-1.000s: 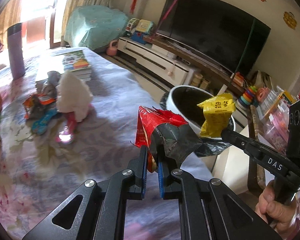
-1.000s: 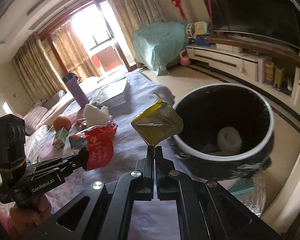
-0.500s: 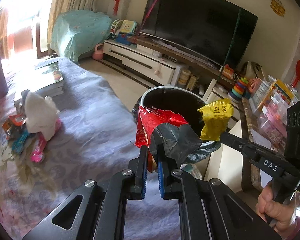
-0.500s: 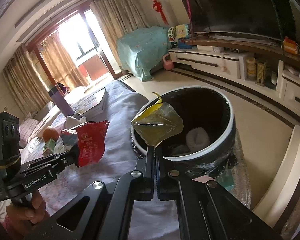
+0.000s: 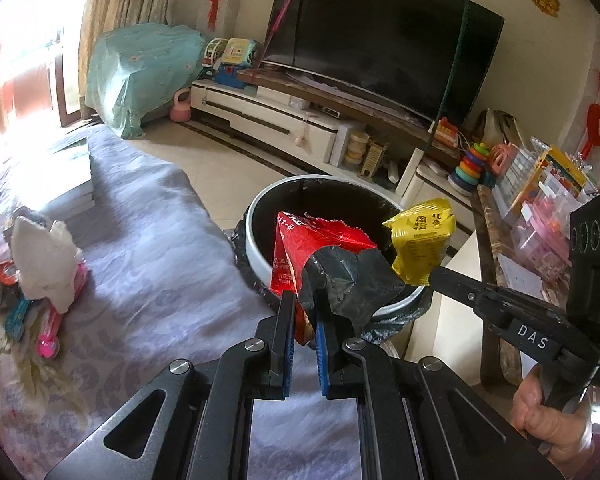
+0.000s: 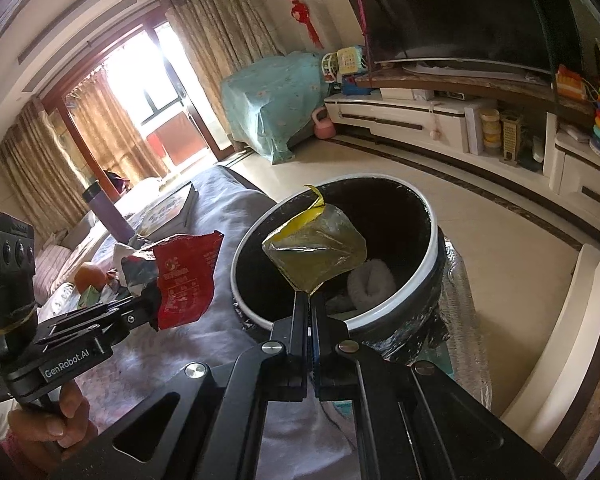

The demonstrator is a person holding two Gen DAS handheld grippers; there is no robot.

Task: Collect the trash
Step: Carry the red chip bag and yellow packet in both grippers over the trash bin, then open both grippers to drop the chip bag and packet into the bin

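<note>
1. Nearest the left wrist lens: left gripper (image 5: 303,304), clamped on a torn red wrapper (image 5: 320,248) with a dark foil inside, held upright against the near rim of the bin.
2. Nearest the right wrist lens: right gripper (image 6: 310,300), pinched tight on the bottom corner of a yellow packet (image 6: 316,254), raised over the bin's mouth.
3. Low at the right edge of the left view: a hand (image 5: 548,428) wrapped around the right gripper's handle; low at the left edge of the right view: another hand (image 6: 56,428) on the left gripper's handle.
4. Just beyond both sets of fingertips: round trash bin (image 5: 256,216) with a white rim and black liner, standing on the floor close against the edge of the cloth-covered table (image 5: 148,240); inside, a pale wad of paper (image 6: 370,280).
5. Left on the table, well apart from the bin: crumpled white tissue (image 5: 44,256) over a pink wrapper (image 5: 50,336), with small red and blue wrappers beside it.
6. Further back on the table: stacked books (image 5: 64,184), an orange (image 6: 90,274) and a purple bottle (image 6: 106,212).
7. Across the tiled floor: low white TV cabinet (image 5: 268,116) under a large dark television (image 5: 380,44), a pink kettlebell (image 5: 180,104) and a teal-draped piece of furniture (image 5: 140,72).
8. Farthest off: curtains (image 6: 220,48) and a bright glass door (image 6: 140,80).
</note>
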